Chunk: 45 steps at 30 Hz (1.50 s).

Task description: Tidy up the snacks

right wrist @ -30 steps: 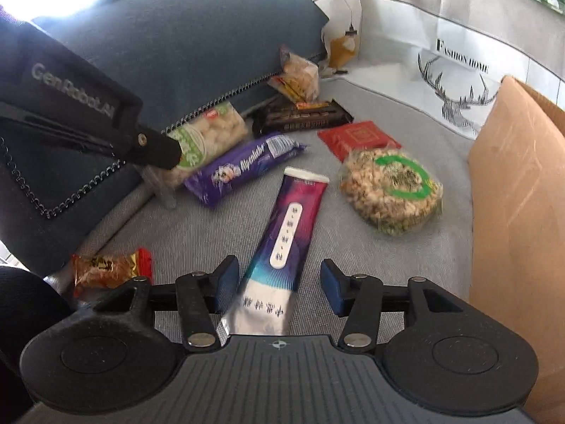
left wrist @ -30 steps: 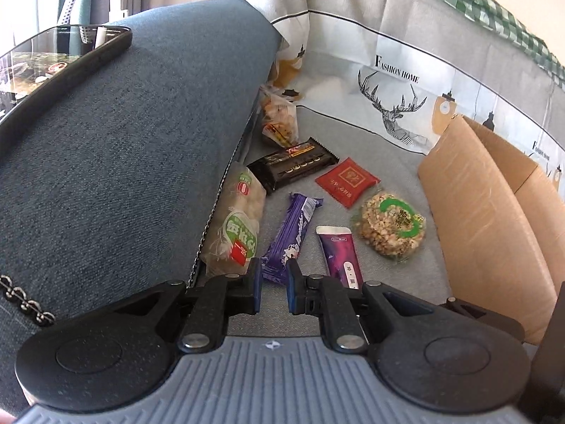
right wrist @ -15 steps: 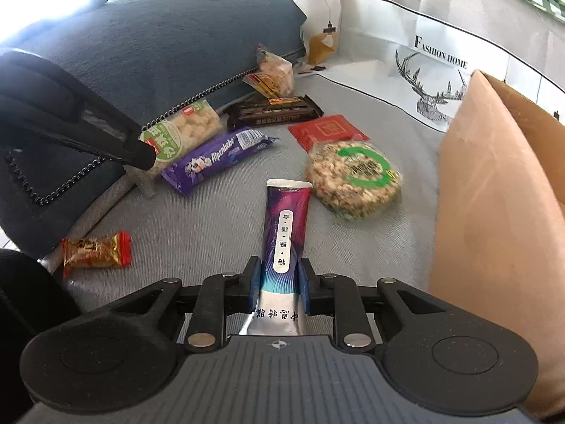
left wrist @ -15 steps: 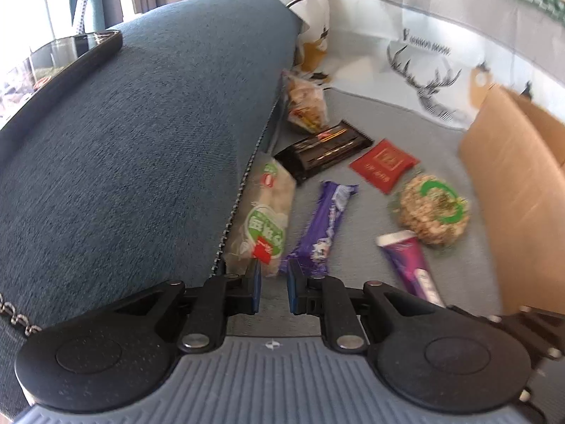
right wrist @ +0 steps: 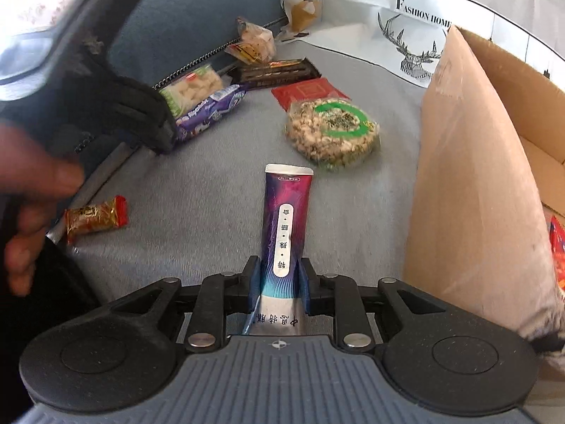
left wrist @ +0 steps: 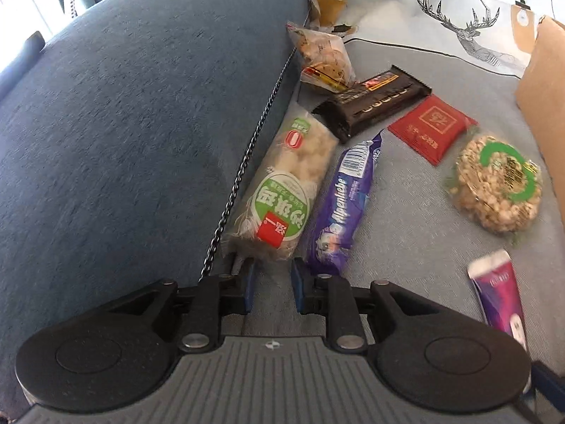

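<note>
My right gripper (right wrist: 279, 284) is shut on a purple tube-shaped snack pack (right wrist: 285, 226) and holds it just above the grey sofa seat, next to the open cardboard box (right wrist: 469, 162). The same pack shows in the left wrist view (left wrist: 498, 293). My left gripper (left wrist: 271, 282) is slightly open and empty, right at the near ends of the green-labelled puffed snack bag (left wrist: 282, 190) and the purple Alpenliebe bar (left wrist: 344, 205). Further off lie a dark chocolate bar (left wrist: 374, 100), a red sachet (left wrist: 432, 127), a round rice cake (left wrist: 498, 183) and a clear cookie bag (left wrist: 325, 58).
A blue cushion (left wrist: 134, 123) rises on the left, against the snacks. A small red-gold candy (right wrist: 95, 217) lies near the seat's front edge. A printed "Fashion Home" cloth (right wrist: 406, 35) covers the backrest. A red packet (right wrist: 557, 243) shows inside the box.
My right gripper closed on the purple pack and lifted it, drawing it back from the rice cake. My left gripper moved in closer to the puffed snack bag and opened a little.
</note>
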Available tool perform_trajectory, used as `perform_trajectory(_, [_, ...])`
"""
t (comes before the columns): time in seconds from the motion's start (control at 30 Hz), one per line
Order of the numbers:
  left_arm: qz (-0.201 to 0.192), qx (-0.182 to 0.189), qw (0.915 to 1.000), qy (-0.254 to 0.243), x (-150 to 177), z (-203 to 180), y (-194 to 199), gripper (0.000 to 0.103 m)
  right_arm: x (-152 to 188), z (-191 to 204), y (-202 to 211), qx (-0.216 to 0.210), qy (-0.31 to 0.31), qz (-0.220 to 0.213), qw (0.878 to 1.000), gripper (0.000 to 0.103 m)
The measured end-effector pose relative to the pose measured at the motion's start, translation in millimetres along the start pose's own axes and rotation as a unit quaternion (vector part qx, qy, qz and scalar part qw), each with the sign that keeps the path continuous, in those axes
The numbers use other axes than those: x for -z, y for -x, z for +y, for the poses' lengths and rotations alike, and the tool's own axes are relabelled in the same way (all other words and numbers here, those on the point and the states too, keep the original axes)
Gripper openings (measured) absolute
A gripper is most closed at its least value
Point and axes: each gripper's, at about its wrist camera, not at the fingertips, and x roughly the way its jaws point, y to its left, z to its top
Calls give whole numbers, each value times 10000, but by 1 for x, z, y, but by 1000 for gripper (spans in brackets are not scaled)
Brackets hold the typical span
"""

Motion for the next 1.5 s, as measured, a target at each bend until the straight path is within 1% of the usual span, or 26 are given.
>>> perform_trajectory(0.07, [-33, -24, 10000, 6, 1, -1, 0, 24, 2, 1, 1, -1, 27, 5, 10000, 25])
perform_trajectory(0.1, [-41, 7, 10000, 32, 1, 0, 0, 22, 3, 1, 2, 5, 38, 12, 10000, 25])
perform_trajectory(0.13, [-39, 95, 9999, 86, 1, 3, 0, 18, 4, 2, 2, 11, 44, 19, 10000, 25])
perform_trajectory(0.17, [-25, 205, 9997, 163, 1, 7, -1, 17, 4, 2, 2, 15, 45, 19, 10000, 25])
perform_trajectory(0.2, [-23, 369, 9990, 266, 1, 12, -1, 9, 4, 2, 2, 15, 45, 14, 10000, 25])
perform_trajectory(0.23, [-31, 517, 9981, 322, 1, 14, 0, 3, 5, 2, 2, 14, 40, 9, 10000, 25])
perform_trajectory(0.27, [-101, 701, 9968, 369, 2, 17, 3, 1, 5, 2, 3, 12, 29, 5, 10000, 25])
perform_trajectory(0.33, [-381, 1117, 9917, 511, 5, 25, 12, 0, 4, 2, 2, -2, -5, -11, 10000, 25])
perform_trajectory(0.4, [-617, 1498, 9846, 656, 9, 35, 24, 0, 4, 1, 3, -16, -35, -42, 10000, 25])
perform_trajectory(0.47, [-622, 1842, 9784, 702, 14, 41, 30, 0, 4, 0, 3, -24, -65, -68, 10000, 25])
perform_trajectory(0.53, [-477, 2249, 9714, 591, 15, 43, 32, 0, 4, -1, 4, -42, -119, -76, 9999, 25])
perform_trajectory(0.57, [-455, 2399, 9685, 499, 17, 43, 34, 0, 4, -1, 4, -47, -140, -76, 9999, 25])
perform_trajectory(0.6, [-475, 2412, 9683, 444, 19, 43, 39, 0, 4, -2, 4, -52, -152, -78, 9998, 25])
perform_trajectory(0.67, [-551, 2154, 9741, 416, 23, 42, 46, 0, 6, -2, 6, -50, -159, -90, 9998, 25])
perform_trajectory(0.7, [-593, 1982, 9774, 441, 24, 42, 48, 3, 6, -2, 6, -45, -158, -101, 9998, 25])
perform_trajectory(0.73, [-618, 1837, 9799, 471, 25, 42, 50, 12, 6, -2, 7, -42, -161, -111, 9998, 25])
perform_trajectory(0.8, [-652, 1721, 9816, 511, 26, 40, 50, 23, 6, -4, 8, -40, -178, -125, 9998, 26])
perform_trajectory(0.87, [-699, 1583, 9832, 575, 24, 39, 49, 27, 7, -5, 10, -48, -175, -133, 9997, 27])
perform_trajectory(0.93, [-778, 1288, 9866, 639, 20, 36, 46, 42, 7, -5, 10, -72, -140, -126, 9998, 27])
perform_trajectory(1.0, [-938, 1019, 9881, 666, 18, 30, 47, 42, 7, -5, 11, -94, -111, -136, 9998, 27])
perform_trajectory(1.07, [-1007, 675, 9910, 571, 15, 21, 44, 43, 6, -5, 10, -112, -90, -128, 9998, 28])
perform_trajectory(1.17, [-938, 168, 9947, 393, 7, 7, 32, 45, 5, -4, 6, -127, -25, -41, 9999, 33])
perform_trajectory(1.2, [-901, 61, 9953, 360, 5, 4, 28, 45, 4, -4, 5, -124, 0, -12, 9999, 34])
perform_trajectory(1.33, [-769, -251, 9967, 111, -2, -8, 7, 46, 2, -3, 0, -140, 41, 35, 9999, 38])
perform_trajectory(1.43, [-662, -338, 9972, -50, -6, -14, -7, 47, 1, -3, -1, -178, 56, 35, 9998, 39])
perform_trajectory(1.5, [-714, -347, 9968, -60, -8, -15, -12, 47, 0, -3, -3, -194, 55, 27, 9998, 39])
